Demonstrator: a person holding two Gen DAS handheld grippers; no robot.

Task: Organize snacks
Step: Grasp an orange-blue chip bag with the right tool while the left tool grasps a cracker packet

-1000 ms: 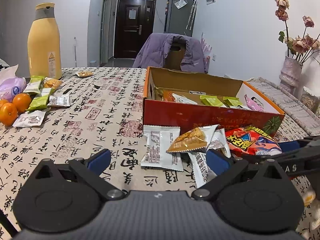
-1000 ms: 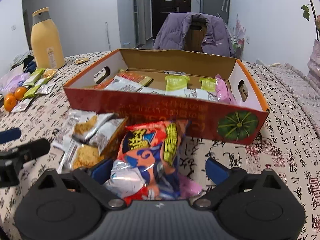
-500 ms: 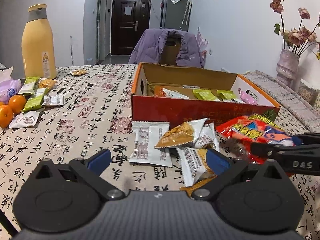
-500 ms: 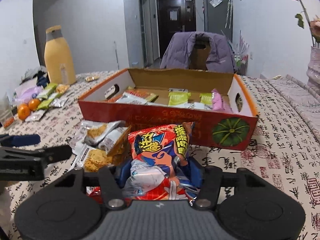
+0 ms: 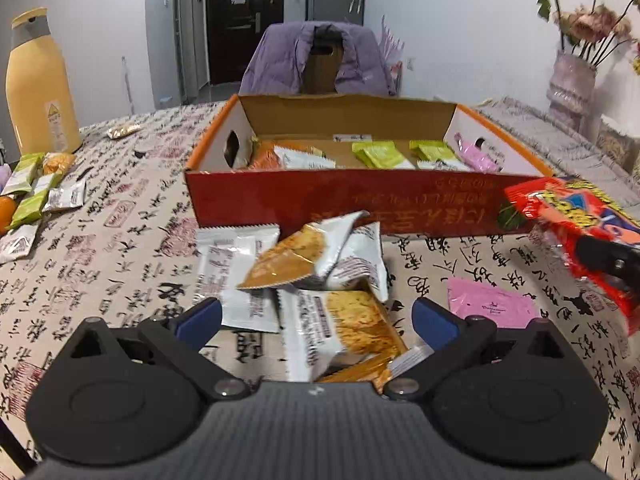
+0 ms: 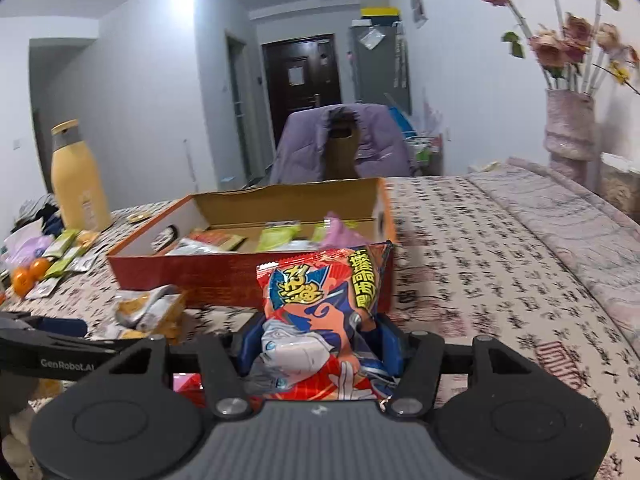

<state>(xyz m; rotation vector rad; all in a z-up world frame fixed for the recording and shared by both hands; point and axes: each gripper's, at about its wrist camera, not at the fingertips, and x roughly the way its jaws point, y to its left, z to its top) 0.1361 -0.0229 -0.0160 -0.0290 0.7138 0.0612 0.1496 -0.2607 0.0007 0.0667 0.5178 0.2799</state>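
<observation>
Box: red-and-orange cardboard box [image 5: 344,204] lies open-topped on the patterned tablecloth [image 5: 120,240], with green packets [image 5: 382,154], a pink packet [image 5: 476,156] and white and orange ones inside.
Right gripper: right gripper [image 6: 316,344] has its blue pads pressed into both sides of a red snack bag [image 6: 320,304], which stands upright between them, in front of the box's near right corner (in the left wrist view the same bag shows at the far right, off the cloth).
Left gripper: left gripper [image 5: 316,318] stands wide, its blue fingertips [image 5: 198,318] either side of the pile and not pressing on any of it.
Pile: heap of white-and-orange cracker packets [image 5: 308,280] lies on the cloth just before the box's front wall; the nearest packet reaches between the left gripper's fingers.
Pink sachet: flat pink sachet [image 5: 490,304] lies on the cloth to the right of the pile.
Far left: tall yellow bottle [image 5: 38,84] stands upright near the table's edge, with green and silver packets [image 5: 40,194] and tangerines [image 6: 30,274] beside it.
Background: chair draped in a purple jacket [image 5: 316,60] sits behind the box; vase of dried roses [image 6: 570,120] stands to the right.
</observation>
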